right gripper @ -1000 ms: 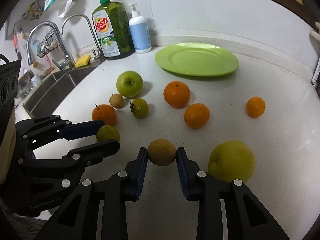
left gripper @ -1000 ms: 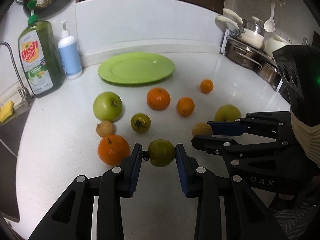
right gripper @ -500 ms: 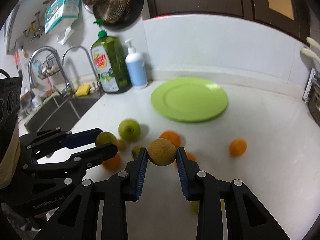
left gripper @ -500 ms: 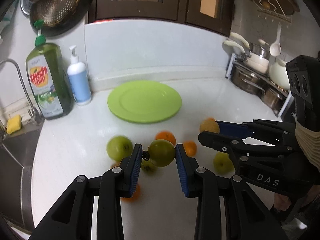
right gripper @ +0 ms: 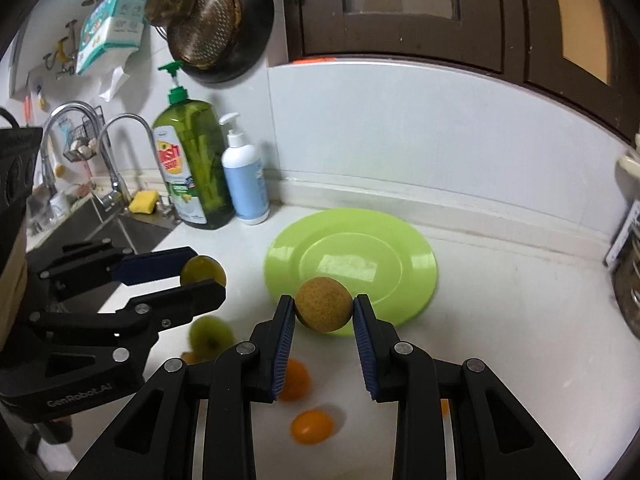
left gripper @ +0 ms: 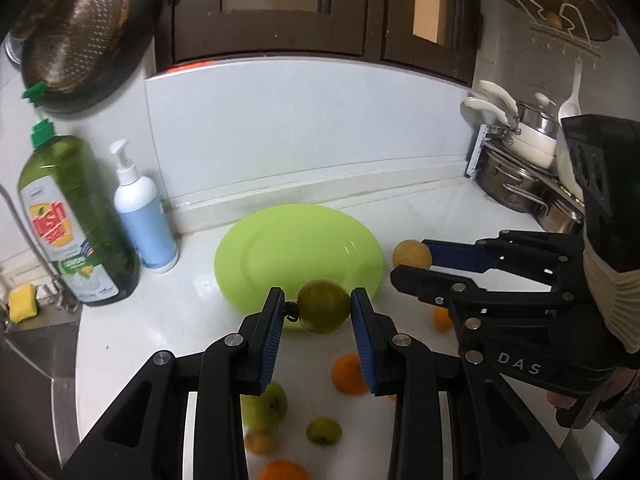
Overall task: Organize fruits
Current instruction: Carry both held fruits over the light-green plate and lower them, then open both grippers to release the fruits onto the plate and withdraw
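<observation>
1. Left tongs (left gripper: 318, 312) clamp a round green fruit (left gripper: 323, 306), stem toward 9 o'clock, above the green plate's (left gripper: 256, 256) near rim.
2. Right tongs (right gripper: 324, 310) clamp a round tan fruit (right gripper: 324, 309); no clear long axis.
3. Fruits below on the surface (right gripper: 500, 300) are blurred and partly hidden.

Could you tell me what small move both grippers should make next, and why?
Probably carry both fruits forward until they hang over the green plate, then lower them. The left gripper is shut on a green fruit and the right gripper on a brown fruit; both are held in the air near the plate's front rim, and the plate is empty.
</observation>
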Tool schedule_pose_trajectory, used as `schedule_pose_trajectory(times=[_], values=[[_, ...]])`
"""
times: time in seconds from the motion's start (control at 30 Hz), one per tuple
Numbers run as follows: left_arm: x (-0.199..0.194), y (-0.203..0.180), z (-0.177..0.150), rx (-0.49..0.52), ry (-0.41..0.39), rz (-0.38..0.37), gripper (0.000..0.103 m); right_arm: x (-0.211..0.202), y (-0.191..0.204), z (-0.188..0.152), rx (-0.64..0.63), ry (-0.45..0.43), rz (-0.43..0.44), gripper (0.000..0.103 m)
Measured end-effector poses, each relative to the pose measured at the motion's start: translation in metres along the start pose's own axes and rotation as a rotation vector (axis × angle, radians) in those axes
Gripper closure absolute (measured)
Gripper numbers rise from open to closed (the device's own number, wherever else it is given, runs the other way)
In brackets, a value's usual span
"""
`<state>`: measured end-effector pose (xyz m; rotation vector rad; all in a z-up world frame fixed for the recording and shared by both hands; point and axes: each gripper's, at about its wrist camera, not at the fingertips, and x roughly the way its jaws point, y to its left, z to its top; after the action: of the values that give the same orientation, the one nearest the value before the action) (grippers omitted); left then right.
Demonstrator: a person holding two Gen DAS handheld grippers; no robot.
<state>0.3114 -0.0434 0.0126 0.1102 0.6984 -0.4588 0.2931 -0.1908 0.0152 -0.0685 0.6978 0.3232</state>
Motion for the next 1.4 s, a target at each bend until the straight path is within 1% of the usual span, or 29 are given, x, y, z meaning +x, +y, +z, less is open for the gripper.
schedule_pose_trajectory(times=[0.17, 0.3, 0.67, 0.87, 1.0, 1.23, 1.4], values=[[0.033, 0.008, 0.016, -0.018, 0.059, -0.014, 0.069, 0.036, -0.018, 0.014, 0.007, 0.068, 0.014, 0.072], [0.061, 0.01, 0.024, -0.001, 0.107, -0.004, 0.069, 0.062, -0.031, 0.018, 0.007, 0.116, 0.022, 0.072], [0.124, 0.027, 0.028, -0.02, 0.258, -0.018, 0.069, 0.132, -0.054, 0.017, 0.04, 0.274, 0.051, 0.072], [0.148, 0.031, 0.023, -0.013, 0.328, -0.018, 0.069, 0.149, -0.06, 0.012, 0.057, 0.32, 0.058, 0.072], [0.156, 0.03, 0.019, -0.006, 0.355, -0.019, 0.069, 0.155, -0.06, 0.01, 0.059, 0.339, 0.061, 0.072], [0.166, 0.031, 0.014, -0.011, 0.391, -0.025, 0.069, 0.159, -0.062, 0.009, 0.058, 0.349, 0.067, 0.072], [0.167, 0.033, 0.014, -0.012, 0.389, -0.027, 0.069, 0.161, -0.059, 0.009, 0.051, 0.352, 0.064, 0.072]])
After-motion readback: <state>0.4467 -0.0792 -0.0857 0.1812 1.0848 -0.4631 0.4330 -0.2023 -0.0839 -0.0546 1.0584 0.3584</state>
